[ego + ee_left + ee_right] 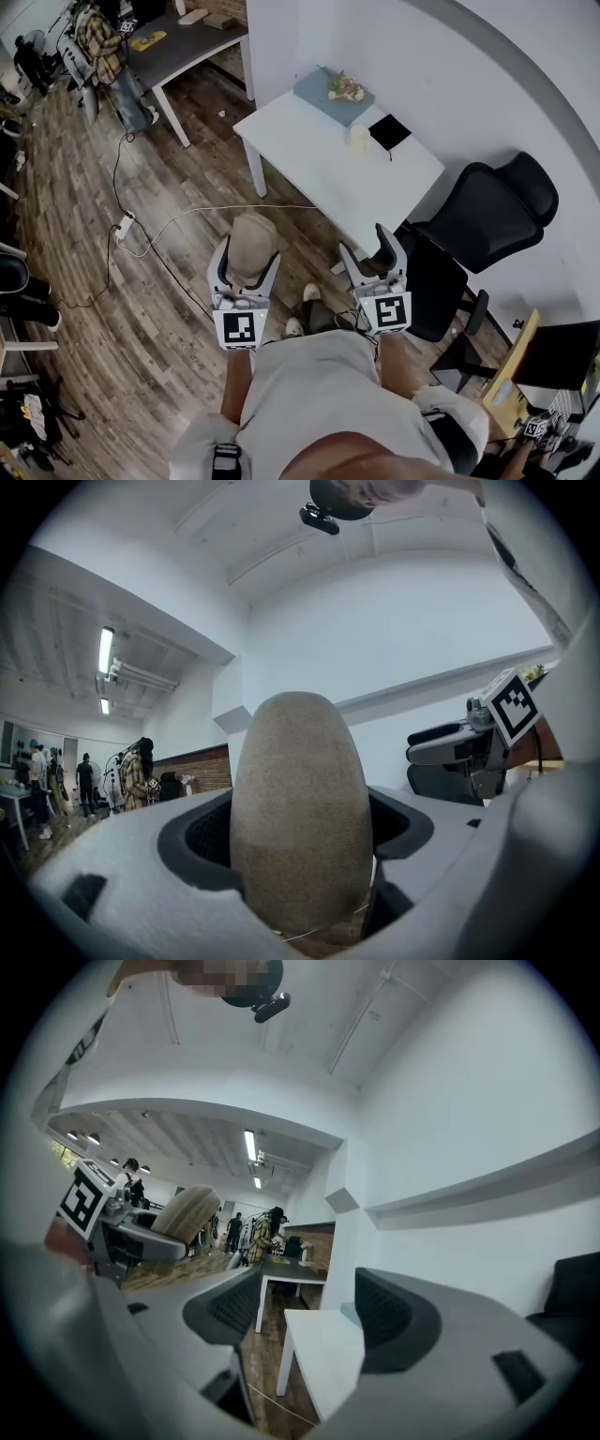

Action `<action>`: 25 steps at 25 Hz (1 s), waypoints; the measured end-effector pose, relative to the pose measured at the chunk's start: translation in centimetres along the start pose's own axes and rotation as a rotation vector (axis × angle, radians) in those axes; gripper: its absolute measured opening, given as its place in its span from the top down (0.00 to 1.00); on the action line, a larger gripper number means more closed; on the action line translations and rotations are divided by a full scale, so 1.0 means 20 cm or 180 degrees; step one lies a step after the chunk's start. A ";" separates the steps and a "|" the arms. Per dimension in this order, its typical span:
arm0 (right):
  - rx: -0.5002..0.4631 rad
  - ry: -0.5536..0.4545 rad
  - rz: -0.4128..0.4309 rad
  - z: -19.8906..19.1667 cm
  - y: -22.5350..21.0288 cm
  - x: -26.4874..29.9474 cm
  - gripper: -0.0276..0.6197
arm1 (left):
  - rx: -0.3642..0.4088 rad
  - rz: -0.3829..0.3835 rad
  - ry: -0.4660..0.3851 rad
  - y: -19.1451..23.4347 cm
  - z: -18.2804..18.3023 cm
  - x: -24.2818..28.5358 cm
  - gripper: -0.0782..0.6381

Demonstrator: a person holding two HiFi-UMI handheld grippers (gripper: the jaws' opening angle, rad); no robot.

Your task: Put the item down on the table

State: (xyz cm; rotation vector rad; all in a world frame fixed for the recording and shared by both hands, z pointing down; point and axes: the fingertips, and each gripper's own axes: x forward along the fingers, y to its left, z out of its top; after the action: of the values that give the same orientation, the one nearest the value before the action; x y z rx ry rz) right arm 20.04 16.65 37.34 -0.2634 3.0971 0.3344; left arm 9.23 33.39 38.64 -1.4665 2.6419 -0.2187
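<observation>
The biggest risk from here is a drop. The tan, egg-shaped item (251,242) hangs over the wooden floor (112,328), and the white table (319,159) is well ahead of it. Its sides are smooth and rounded, so I'd guess any slackening of the grip on the way over could let it squirt out. Set down on a curved side, it might also roll towards the table edge. A cable (169,225) trails across the floor on the left and a black chair (487,211) crowds the right, so either could catch a foot.

The left gripper (247,267) has its jaws closed onto the item's lower half. The rounded top stands up clear between and above them. The right gripper (368,255) holds nothing: its jaws stand wide apart, with only the table and floor showing through the gap.
</observation>
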 end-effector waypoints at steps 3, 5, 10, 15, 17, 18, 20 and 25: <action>0.0007 0.0019 0.0010 -0.02 -0.01 0.06 0.47 | -0.0029 0.0010 0.0052 0.03 -0.03 0.05 0.34; 0.0011 0.0040 0.0016 -0.04 -0.03 0.11 0.47 | -0.0045 0.0016 0.0058 0.05 -0.04 0.10 0.34; 0.0024 0.0026 0.0036 -0.05 -0.09 0.28 0.47 | -0.0064 0.0043 0.0079 0.13 -0.05 0.25 0.34; 0.0047 0.0001 0.0027 -0.07 -0.16 0.44 0.47 | -0.0029 0.0058 0.0057 0.21 -0.06 0.41 0.34; 0.0050 0.0006 0.0026 -0.08 -0.20 0.49 0.47 | 0.0045 0.0050 0.0025 0.23 -0.07 0.48 0.34; 0.0044 0.0006 0.0030 -0.08 -0.22 0.52 0.47 | 0.0038 0.0054 0.0038 0.24 -0.07 0.51 0.34; 0.0045 0.0001 0.0041 -0.09 -0.26 0.58 0.47 | -0.0002 0.0074 0.0070 0.25 -0.06 0.57 0.34; 0.0086 -0.0023 0.0090 -0.11 -0.36 0.73 0.47 | -0.0025 0.0115 0.0119 0.28 -0.06 0.73 0.34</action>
State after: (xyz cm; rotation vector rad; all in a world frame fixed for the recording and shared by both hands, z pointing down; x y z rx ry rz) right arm 6.87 6.83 37.55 -0.2178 3.0983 0.2931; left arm -3.32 23.89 38.43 -1.4297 2.6991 -0.2348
